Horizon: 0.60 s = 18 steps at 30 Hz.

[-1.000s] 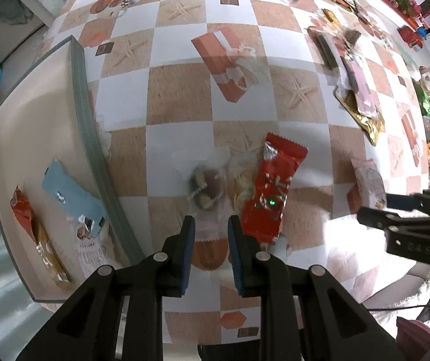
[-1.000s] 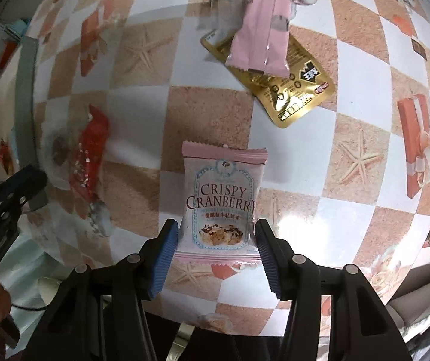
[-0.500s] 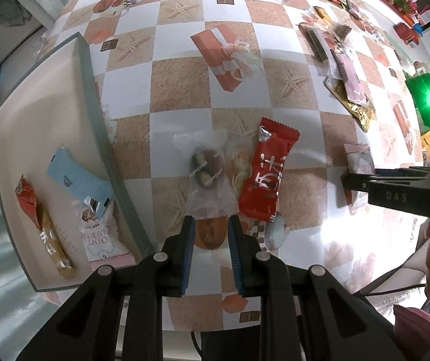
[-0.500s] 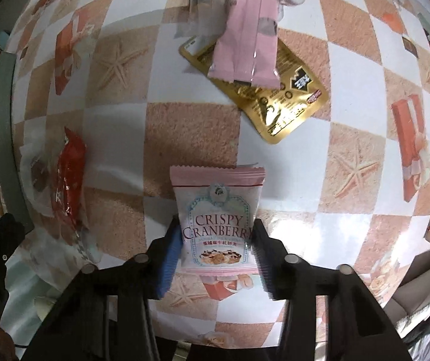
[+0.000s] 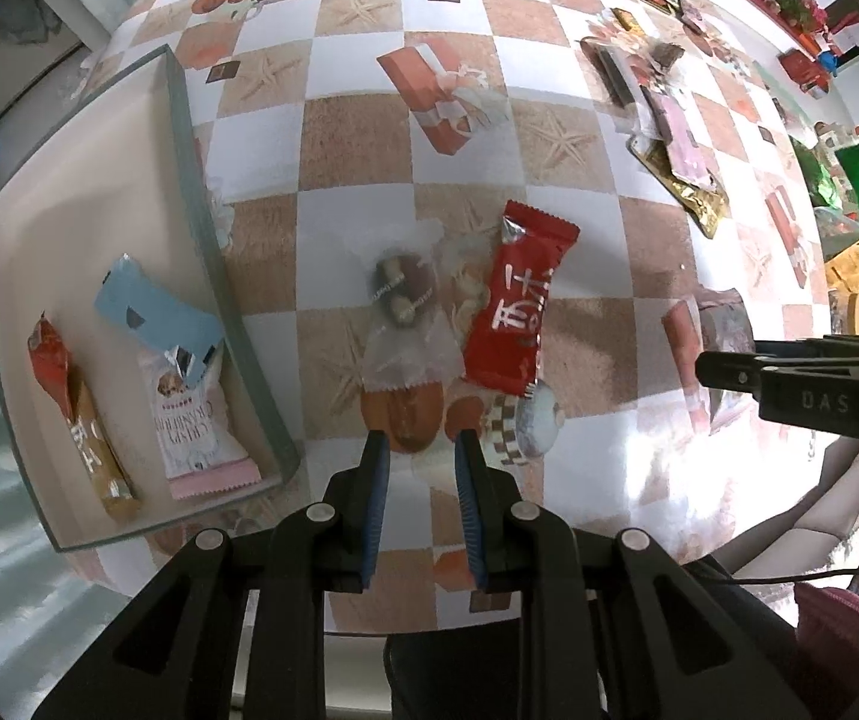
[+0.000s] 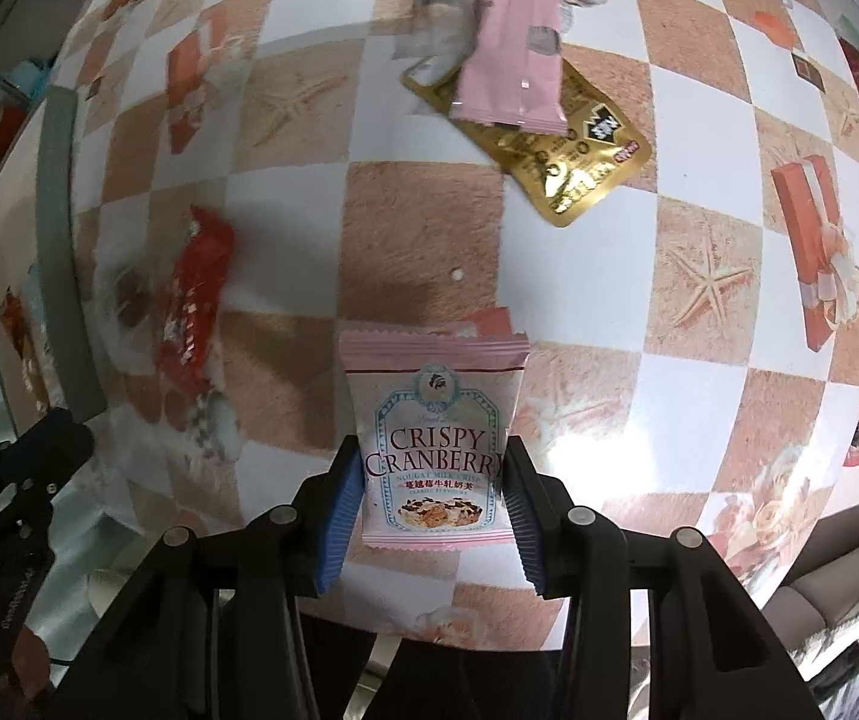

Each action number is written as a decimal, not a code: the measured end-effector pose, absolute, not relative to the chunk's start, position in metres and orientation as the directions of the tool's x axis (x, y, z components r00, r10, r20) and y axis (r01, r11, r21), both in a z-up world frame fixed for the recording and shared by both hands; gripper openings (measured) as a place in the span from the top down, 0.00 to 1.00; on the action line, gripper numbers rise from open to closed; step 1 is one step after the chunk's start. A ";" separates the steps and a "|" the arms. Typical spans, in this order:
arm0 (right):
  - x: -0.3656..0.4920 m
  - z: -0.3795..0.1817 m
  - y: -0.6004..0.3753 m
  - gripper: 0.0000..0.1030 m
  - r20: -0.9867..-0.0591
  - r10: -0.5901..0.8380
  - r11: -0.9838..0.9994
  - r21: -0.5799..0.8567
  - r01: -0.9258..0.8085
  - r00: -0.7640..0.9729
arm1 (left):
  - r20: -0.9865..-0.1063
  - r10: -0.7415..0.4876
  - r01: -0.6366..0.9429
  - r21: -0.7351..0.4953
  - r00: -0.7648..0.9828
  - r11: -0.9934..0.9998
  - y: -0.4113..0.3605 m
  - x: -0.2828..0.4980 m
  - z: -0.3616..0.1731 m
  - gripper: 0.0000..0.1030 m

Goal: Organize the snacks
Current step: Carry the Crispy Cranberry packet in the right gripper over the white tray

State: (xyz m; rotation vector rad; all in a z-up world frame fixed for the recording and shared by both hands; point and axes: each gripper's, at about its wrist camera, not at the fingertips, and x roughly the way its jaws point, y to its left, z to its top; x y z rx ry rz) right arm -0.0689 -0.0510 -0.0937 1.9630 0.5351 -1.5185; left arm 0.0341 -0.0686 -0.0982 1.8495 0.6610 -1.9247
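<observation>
My right gripper (image 6: 434,468) is shut on a pink Crispy Cranberry packet (image 6: 435,414), gripped by its lower sides and held just above the checked tablecloth, where it casts a shadow. My left gripper (image 5: 422,441) points straight down with its jaws nearly together and nothing between them, hovering just short of a clear packet of nuts (image 5: 402,312) and a red packet (image 5: 519,312). To the left lies a grey-rimmed tray (image 5: 201,192) holding a blue packet (image 5: 153,312), another cranberry packet (image 5: 195,426) and a red-gold packet (image 5: 78,414).
A gold pouch (image 6: 573,162) with a pink packet (image 6: 513,66) on top lies farther out on the table. Several more snacks are scattered at the far right (image 5: 663,96). The table's near edge runs just below both grippers.
The right jaws closed onto the cranberry packet and raised it slightly off the cloth. The left gripper pulled back and up from the clear packet, still empty, bringing more of the tray into view.
</observation>
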 end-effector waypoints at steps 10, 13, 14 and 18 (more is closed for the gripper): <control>-0.044 -0.063 -0.091 0.54 -0.968 -0.048 -0.669 0.213 0.712 0.245 | -0.995 0.043 0.619 -0.090 -0.090 -0.781 -0.079 0.064 -0.083 0.76; -0.038 -0.058 -0.105 0.54 -0.970 -0.053 -0.647 0.214 0.731 0.238 | -0.995 0.033 0.638 -0.089 -0.099 -0.765 -0.090 0.072 -0.078 0.76; -0.033 -0.058 -0.112 0.54 -0.970 -0.054 -0.640 0.215 0.738 0.236 | -0.994 0.030 0.644 -0.089 -0.101 -0.760 -0.092 0.076 -0.077 0.76; -0.016 -0.055 -0.128 0.54 -0.971 -0.054 -0.614 0.216 0.759 0.233 | -0.994 0.022 0.672 -0.088 -0.105 -0.735 -0.103 0.089 -0.075 0.76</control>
